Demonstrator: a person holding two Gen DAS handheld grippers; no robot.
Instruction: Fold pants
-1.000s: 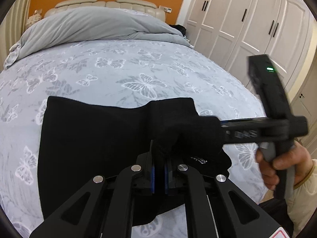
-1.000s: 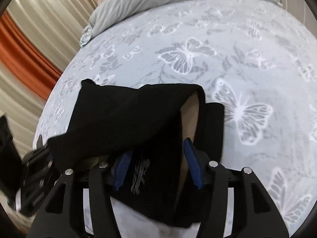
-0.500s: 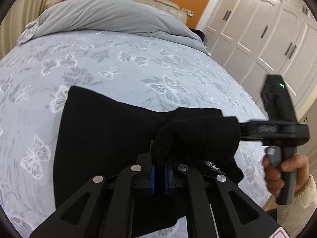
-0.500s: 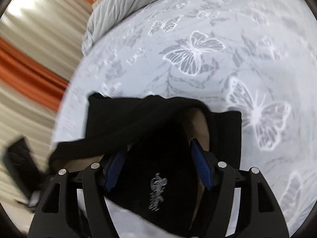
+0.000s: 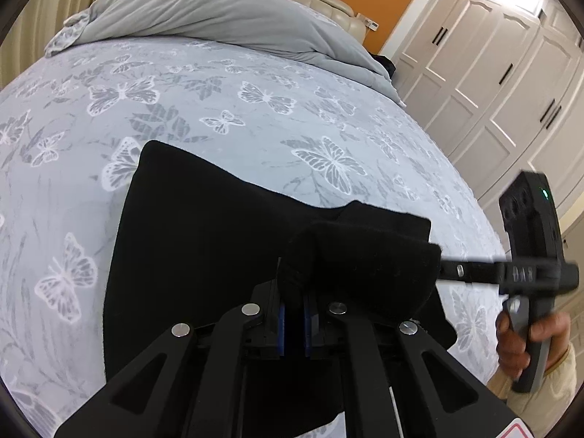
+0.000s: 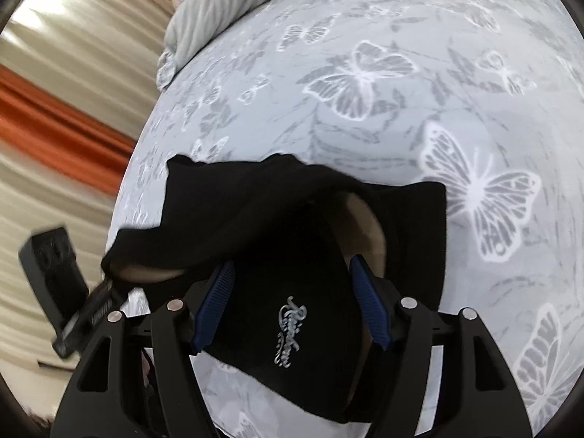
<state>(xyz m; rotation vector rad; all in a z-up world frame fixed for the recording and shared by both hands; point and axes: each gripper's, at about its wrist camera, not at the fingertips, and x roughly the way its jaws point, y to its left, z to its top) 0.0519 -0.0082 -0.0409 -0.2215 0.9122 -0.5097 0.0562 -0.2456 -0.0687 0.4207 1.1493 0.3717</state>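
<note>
Black pants (image 5: 204,255) lie partly folded on the butterfly-print bed (image 5: 255,116). My left gripper (image 5: 294,323) is shut on a bunched edge of the pants and holds it lifted. In the right wrist view the pants (image 6: 292,226) show a silver logo and a tan lining. My right gripper (image 6: 292,303) is open, its blue pads (image 6: 215,303) standing either side of the logo part of the cloth, not pinching it. The right gripper also shows in the left wrist view (image 5: 525,273), its tip hidden under the lifted fold.
A grey duvet (image 5: 219,11) is heaped at the head of the bed. White wardrobe doors (image 5: 503,73) stand to the right. Beige and orange curtains (image 6: 54,127) hang beyond the bed's left side. The bed's near edge is close below the pants.
The right gripper's jaws have spread wider and it has moved further in over the logo part. The left gripper has carried its pinched fold further onto the bed, rightward.
</note>
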